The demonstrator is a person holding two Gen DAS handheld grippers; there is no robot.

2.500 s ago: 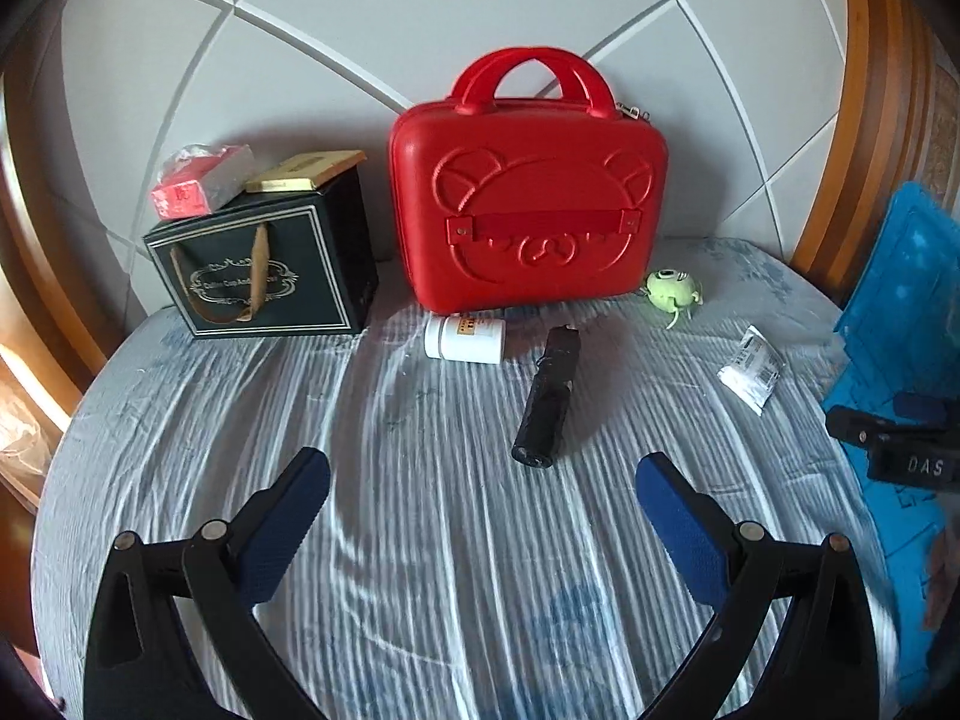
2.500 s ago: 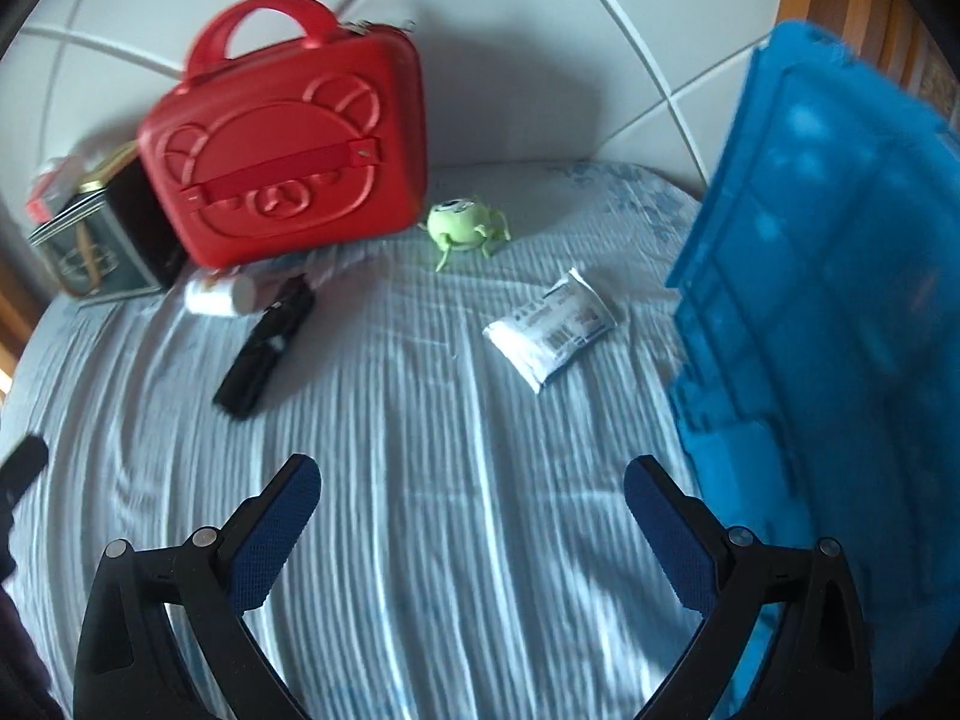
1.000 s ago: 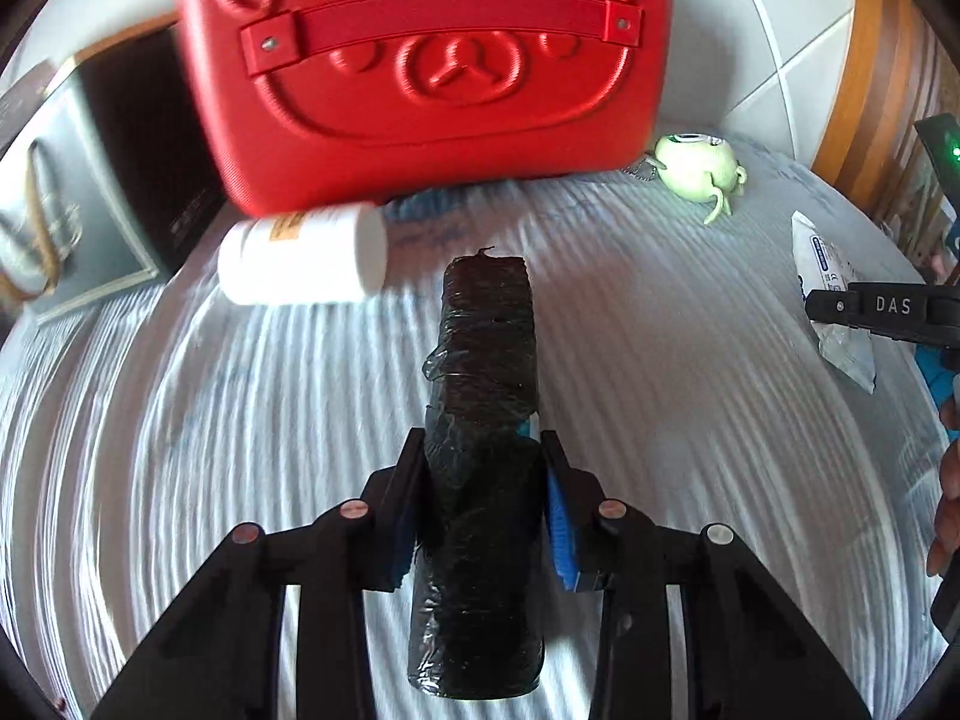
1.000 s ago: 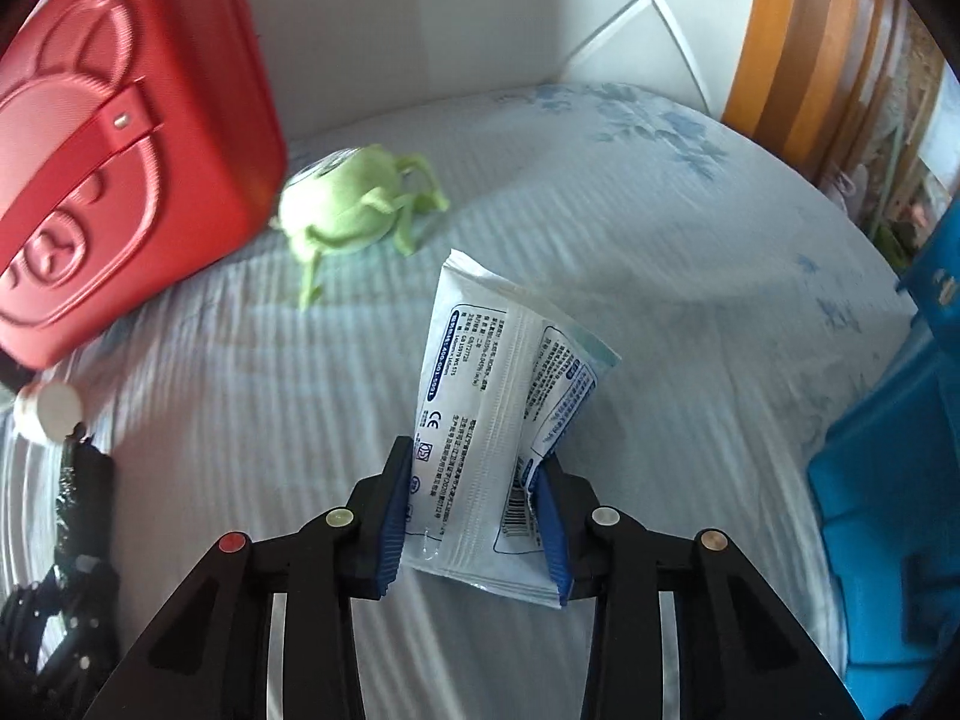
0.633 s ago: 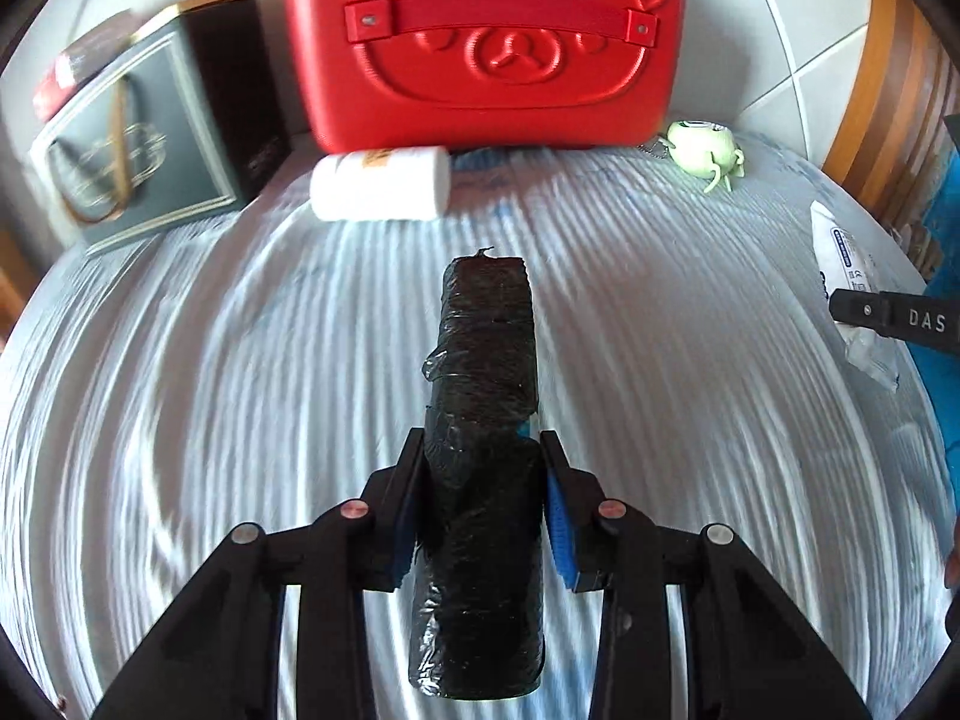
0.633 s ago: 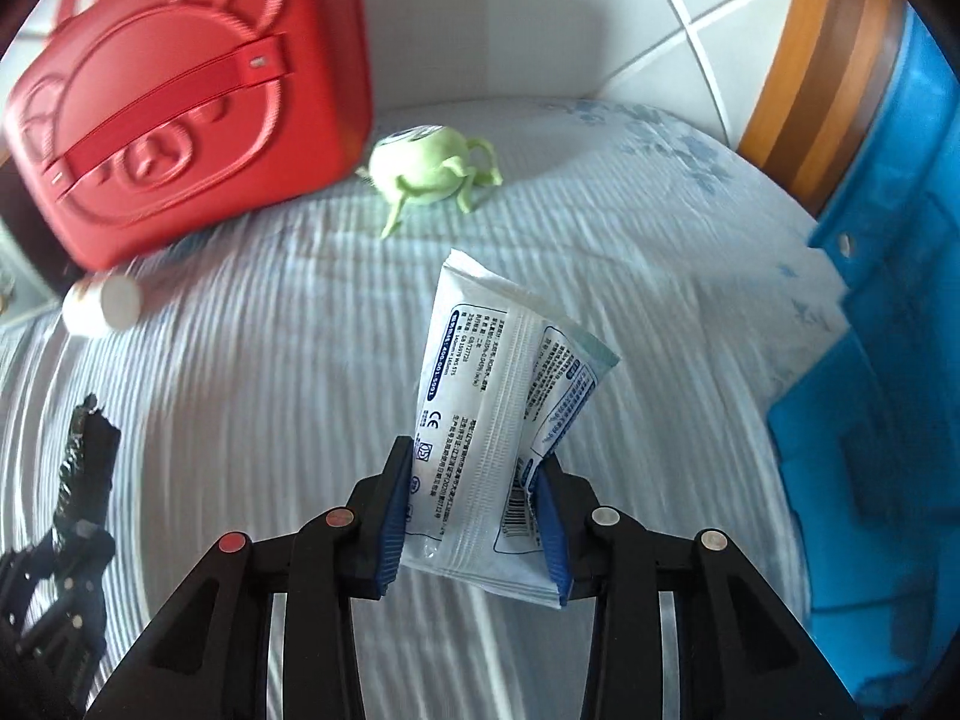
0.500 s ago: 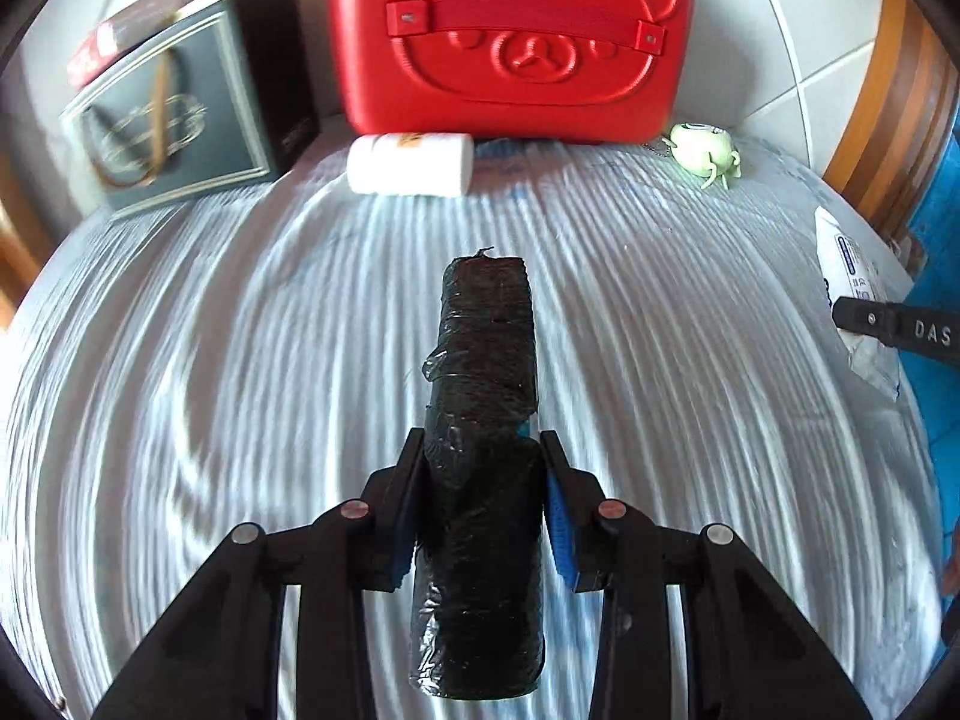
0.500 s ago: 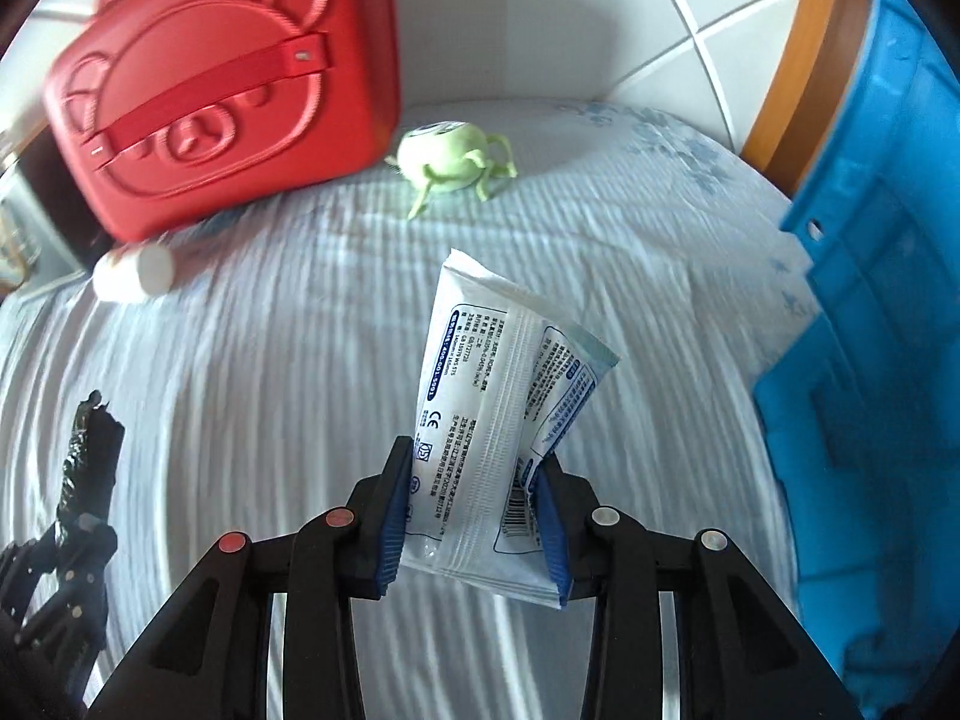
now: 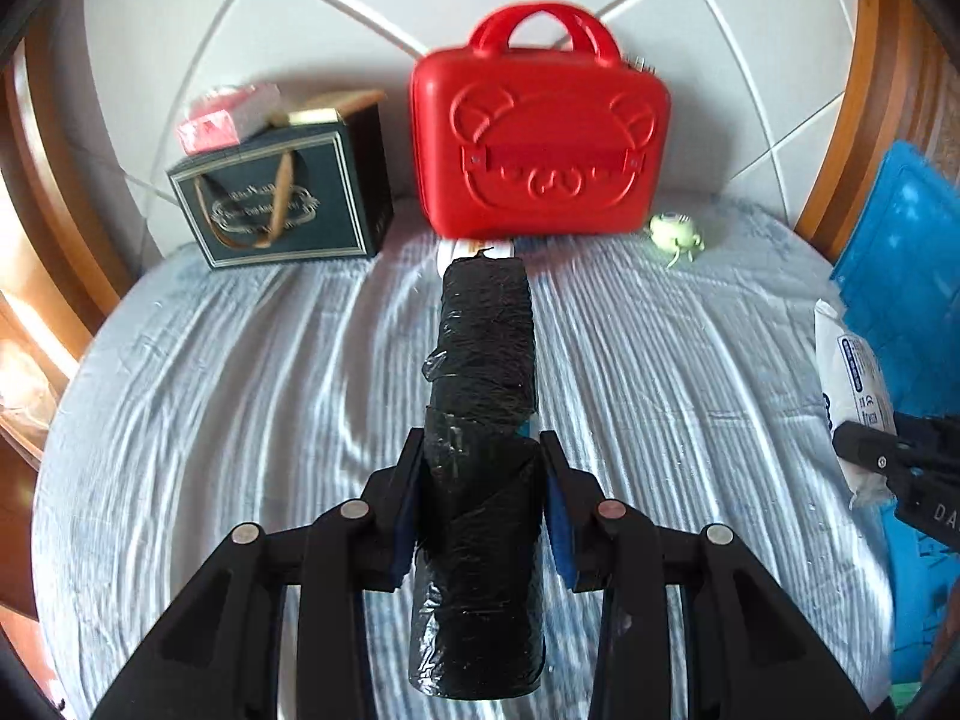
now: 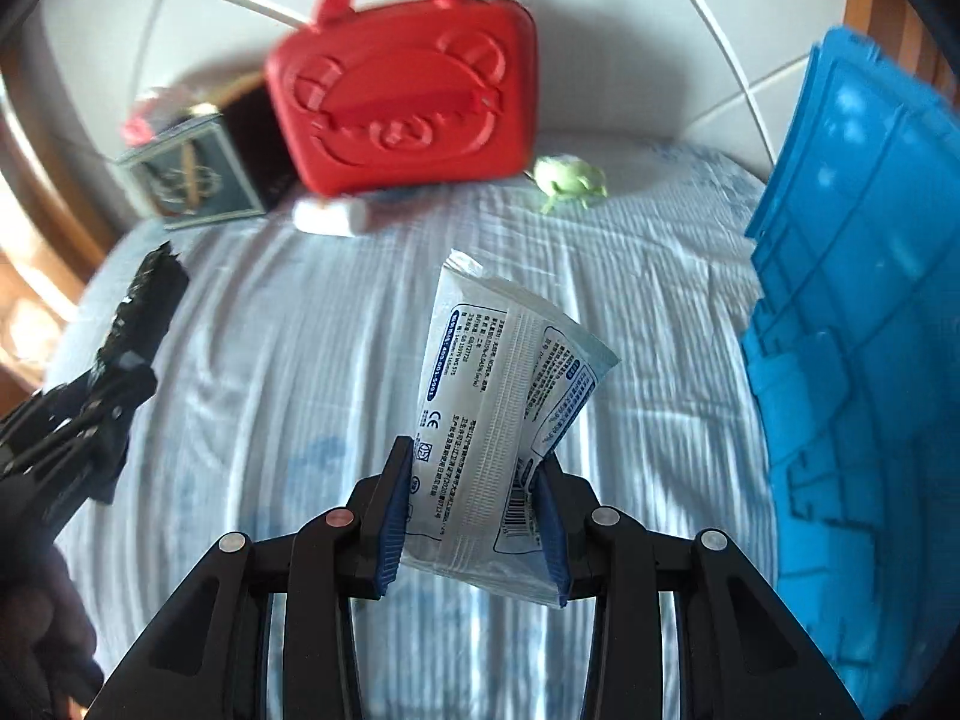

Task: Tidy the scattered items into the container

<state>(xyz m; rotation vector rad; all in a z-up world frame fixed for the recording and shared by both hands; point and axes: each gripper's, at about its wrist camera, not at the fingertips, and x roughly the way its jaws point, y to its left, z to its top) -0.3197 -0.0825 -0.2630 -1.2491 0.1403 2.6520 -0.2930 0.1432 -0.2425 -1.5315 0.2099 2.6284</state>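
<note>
Nearest me, the left claw [image 9: 483, 498] is clamped around a black wrapped roll [image 9: 480, 420] and the right claw [image 10: 474, 510] pinches a white printed packet [image 10: 498, 414] above the striped bed [image 9: 240, 390], blue container [image 10: 870, 360] at right, red case [image 9: 540, 138] at the headboard.

The left tool [image 9: 480, 498] points steeply downward, its blue-padded fingers [image 9: 555, 516] clamped on a black wrapped roll [image 9: 480, 420]. The right tool [image 10: 474, 510] also angles down, its fingers [image 10: 393, 516] pinched tight on a white printed sachet [image 10: 492, 408].
</note>
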